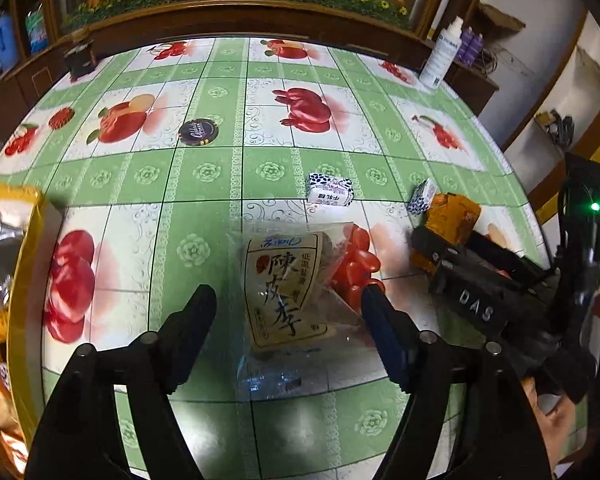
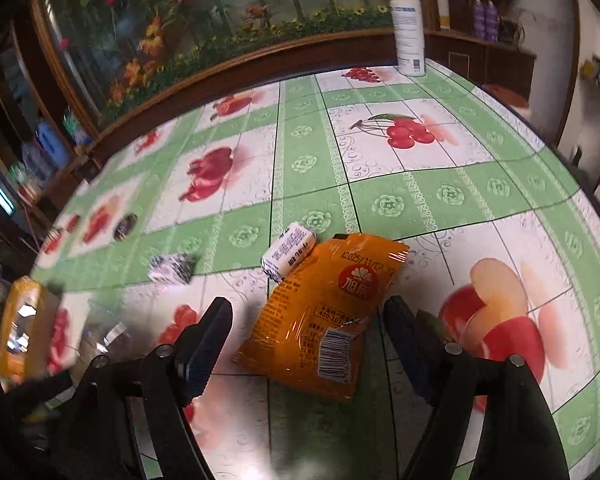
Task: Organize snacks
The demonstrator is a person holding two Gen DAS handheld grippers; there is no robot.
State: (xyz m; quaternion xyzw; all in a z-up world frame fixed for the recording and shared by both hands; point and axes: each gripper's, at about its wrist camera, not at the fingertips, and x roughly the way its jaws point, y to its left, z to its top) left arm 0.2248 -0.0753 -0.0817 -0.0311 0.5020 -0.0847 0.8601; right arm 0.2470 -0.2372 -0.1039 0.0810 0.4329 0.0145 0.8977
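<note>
— On the table (image 1: pixel 220 168) with the fruit-pattern cloth, how many snacks do you count?

— I count five loose ones: one clear packet with a beige label (image 1: pixel 288 292), one orange packet (image 2: pixel 320 316), two small white-and-blue wrapped candies (image 1: pixel 331 189) (image 1: pixel 422 196), and one round dark snack (image 1: pixel 198 132) farther back. One yellow container (image 1: pixel 16 248) stands at the left edge with wrappers inside. One white spray bottle (image 2: pixel 409 24) stands at the far corner.

— And the two tools?

— Both point steeply down to the table. The left gripper (image 1: pixel 288 304) has its jaws spread, and the clear packet lies flat between them; the pads do not press it. The right gripper (image 2: pixel 308 320) also has its jaws apart, one on each side of the orange packet, not squeezing it. One candy (image 2: pixel 288 254) touches the top left corner of this orange packet.

— Does one camera show something the other misses?

— Yes. The left wrist view shows the right gripper from outside, low over the orange packet, and a part of the person's hand (image 1: pixel 552 420) behind it. The right wrist view shows the back of the orange packet, with a printed date and a barcode. The clear packet there is only a blur on the left.
</note>
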